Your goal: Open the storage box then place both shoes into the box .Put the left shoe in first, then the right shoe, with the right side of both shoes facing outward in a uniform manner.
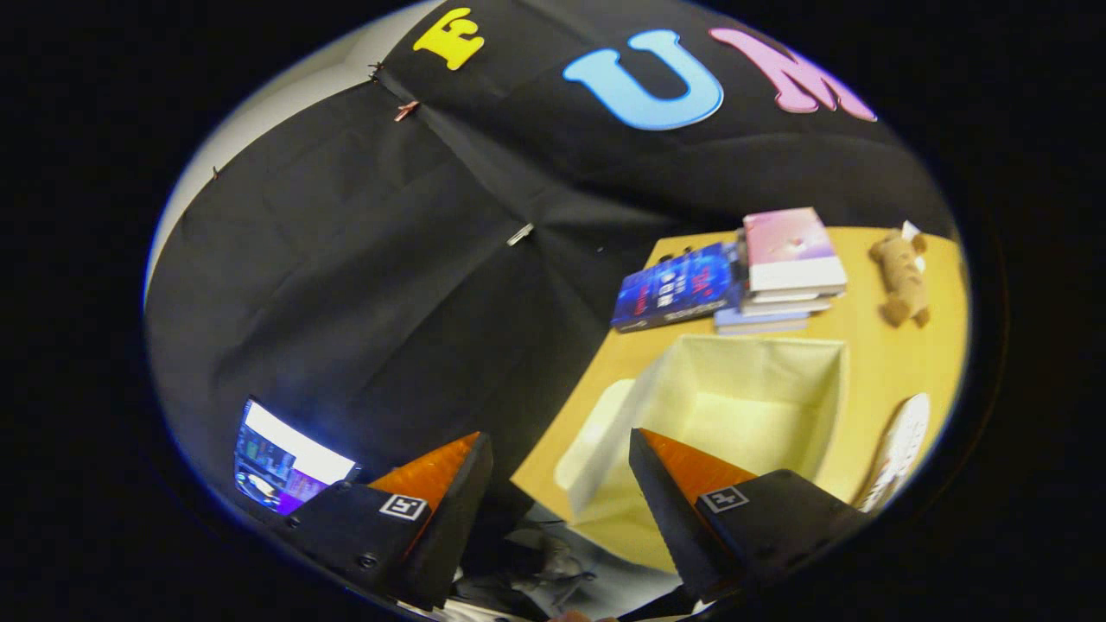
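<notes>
A cream fabric storage box (752, 389) stands open on the yellow table (881, 363), its inside bare. Its lid (592, 441) lies flat against the box's near side, by the table's corner. A white shoe (899, 449) lies on the table just right of the box, partly cut off. My gripper (562, 445) is open, held high and tilted over the table's near corner, with nothing between its fingers. One finger overlaps the box's near wall; the other hangs off the table over the dark cloth.
A stack of books (786, 268) and a blue book (678, 289) lie beyond the box at the table's far side. A brown plush toy (900, 278) lies right of the books. A lit screen (285, 458) glows below, off the table. Black cloth walls surround the table.
</notes>
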